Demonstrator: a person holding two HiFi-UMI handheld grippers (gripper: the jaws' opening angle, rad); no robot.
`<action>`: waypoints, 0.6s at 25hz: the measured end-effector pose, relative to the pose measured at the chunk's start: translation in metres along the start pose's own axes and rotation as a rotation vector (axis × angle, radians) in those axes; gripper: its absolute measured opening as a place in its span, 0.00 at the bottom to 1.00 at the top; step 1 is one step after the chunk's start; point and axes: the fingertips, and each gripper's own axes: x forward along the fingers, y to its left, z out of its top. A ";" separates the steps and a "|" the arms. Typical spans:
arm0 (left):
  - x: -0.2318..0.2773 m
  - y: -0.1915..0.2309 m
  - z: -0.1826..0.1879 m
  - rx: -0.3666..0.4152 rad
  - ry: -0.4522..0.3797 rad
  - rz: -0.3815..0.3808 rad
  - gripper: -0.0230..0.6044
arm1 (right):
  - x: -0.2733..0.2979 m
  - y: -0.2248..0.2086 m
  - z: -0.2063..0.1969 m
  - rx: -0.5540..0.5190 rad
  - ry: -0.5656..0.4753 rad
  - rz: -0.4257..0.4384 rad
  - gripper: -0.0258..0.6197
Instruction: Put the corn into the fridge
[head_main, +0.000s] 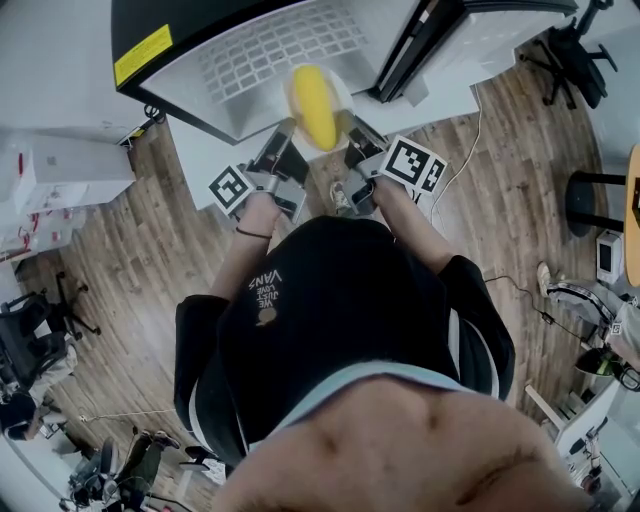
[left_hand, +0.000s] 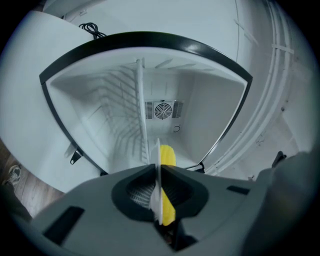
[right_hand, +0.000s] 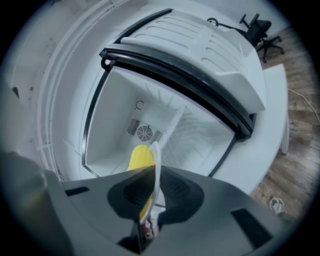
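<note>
The left gripper (head_main: 290, 130) and right gripper (head_main: 355, 135) each pinch an opposite edge of the white plate (head_main: 343, 100), holding it level so the corn (head_main: 313, 105) (lying loose on top) cannot roll off in front of the open fridge (head_main: 210, 100).

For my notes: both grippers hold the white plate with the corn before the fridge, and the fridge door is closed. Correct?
Only the last part is wrong: the fridge stands open, as the left gripper view shows. The left gripper and right gripper do hold the plate with the corn.
</note>
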 end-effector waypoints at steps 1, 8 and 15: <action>0.003 0.000 0.002 0.000 -0.003 -0.002 0.10 | 0.003 -0.001 0.003 -0.001 0.002 0.002 0.09; 0.021 0.006 0.014 0.003 -0.020 0.003 0.10 | 0.021 -0.007 0.018 -0.008 0.018 0.013 0.09; 0.037 0.009 0.022 0.009 -0.035 0.007 0.10 | 0.033 -0.012 0.032 -0.012 0.032 0.020 0.09</action>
